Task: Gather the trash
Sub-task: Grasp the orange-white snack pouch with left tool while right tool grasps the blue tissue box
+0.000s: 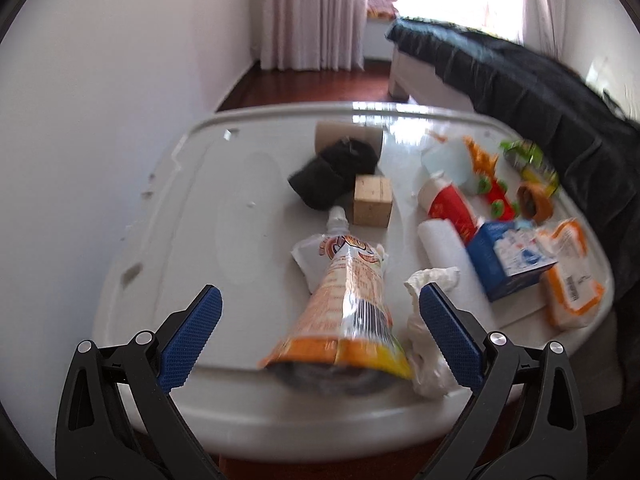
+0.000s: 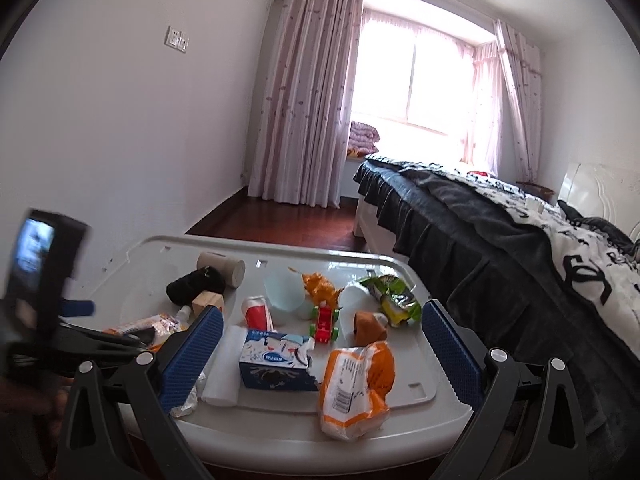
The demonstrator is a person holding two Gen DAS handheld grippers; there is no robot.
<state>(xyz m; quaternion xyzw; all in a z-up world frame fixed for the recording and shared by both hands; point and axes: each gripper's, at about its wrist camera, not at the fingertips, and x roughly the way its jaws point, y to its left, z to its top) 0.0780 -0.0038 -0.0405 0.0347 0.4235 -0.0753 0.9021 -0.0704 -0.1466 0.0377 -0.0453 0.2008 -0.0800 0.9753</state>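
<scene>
Left wrist view: your left hand-held gripper (image 1: 320,332) is released, jaws spread wide, holding nothing. Between them lies an orange spout pouch (image 1: 344,304) at the near edge of the grey counter (image 1: 224,208), nozzle pointing far. A crumpled white tissue (image 1: 430,280) sits just right of the pouch, touching the right finger pad. Farther back: a wooden block (image 1: 372,200), black cloth (image 1: 332,172), a cardboard roll (image 1: 328,132). To the right: a red-white cup (image 1: 448,204), a blue milk carton (image 1: 508,260) and an orange-white bag (image 1: 568,276). The view is blurred.

Right wrist view: your right hand-held gripper (image 2: 320,352) is also released and empty, jaws wide apart, above the near side of the counter. Between the pads you see the carton, the orange-white bag nearer you, a red toy car (image 2: 326,320) and a green wrapper (image 2: 394,296) far right. The left gripper shows at the left edge, over the pouch. A bed (image 2: 500,224) stands to the right.
</scene>
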